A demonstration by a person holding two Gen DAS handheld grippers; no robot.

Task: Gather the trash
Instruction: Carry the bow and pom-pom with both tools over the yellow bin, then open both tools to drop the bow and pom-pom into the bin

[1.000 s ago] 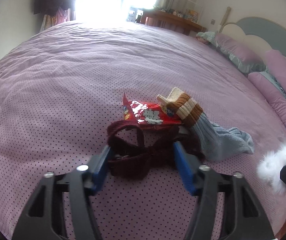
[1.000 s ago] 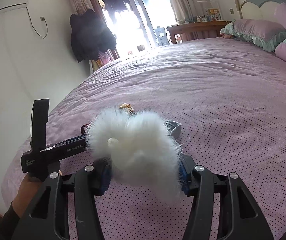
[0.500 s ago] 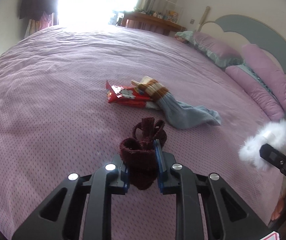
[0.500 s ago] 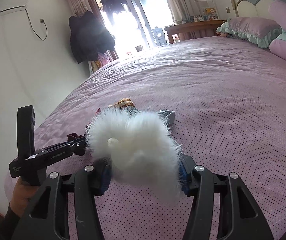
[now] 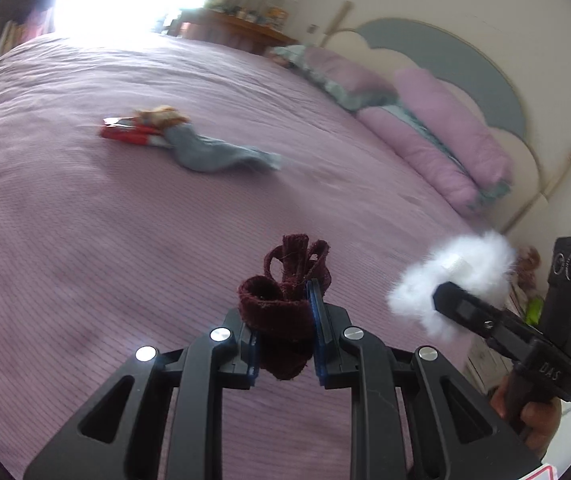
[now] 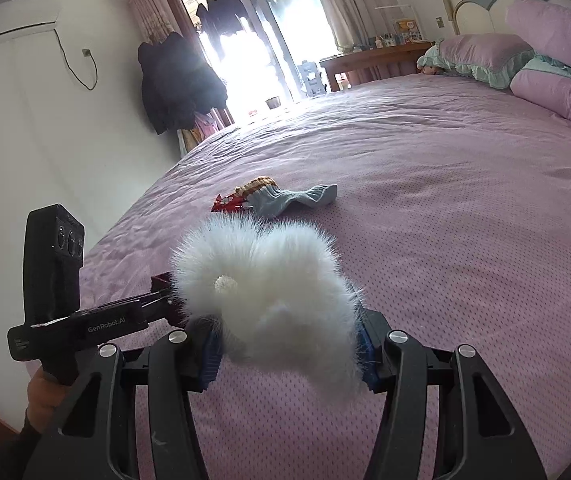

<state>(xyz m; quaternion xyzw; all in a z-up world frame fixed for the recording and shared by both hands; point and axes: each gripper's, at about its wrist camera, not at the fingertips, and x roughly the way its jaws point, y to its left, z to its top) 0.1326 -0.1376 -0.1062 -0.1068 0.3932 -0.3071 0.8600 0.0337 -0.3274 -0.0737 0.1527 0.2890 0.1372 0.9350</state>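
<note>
Left tongs: My left tongs (image 5: pixel 283 330), low centre of the left-wrist frame, are pinched nearly shut on a dark red knitted band (image 5: pixel 285 308). Most of it bunches above the pads and a tail hangs below.

Right tongs: My right tongs (image 6: pixel 285 344), low centre of the right-wrist frame, stand about half open and squeeze a white fluffy piece (image 6: pixel 269 296) between the blue pads.

Task's thing: The red snack wrapper (image 5: pixel 125 134) is what I judge to be the trash here. It lies on the bed (image 5: pixel 85 240) in the upper left of the left-wrist frame, well apart from both tongs.

Look: Red and glossy with white print, flat and crinkled. It reads as thin film, light and slippery. The view is blurred, so I cannot make out the print.

Neighbour: A grey-blue sock (image 5: pixel 213 156) with a brown striped cuff lies over the wrapper's right end, touching it.

Risk, full tongs: Both tongs are occupied, so I judge neither can take the wrapper until one lets go of its load.

Risk, loose hold: The red band is held by a narrow pinch. A quick swing could work it free onto the bed.

Risk, fur: The fluffy piece fills the middle of the right-wrist frame and hides the pads, so aiming that side would be guesswork.

Risk, sock: A grab at the covered end could lift the sock along with the wrapper.
</note>
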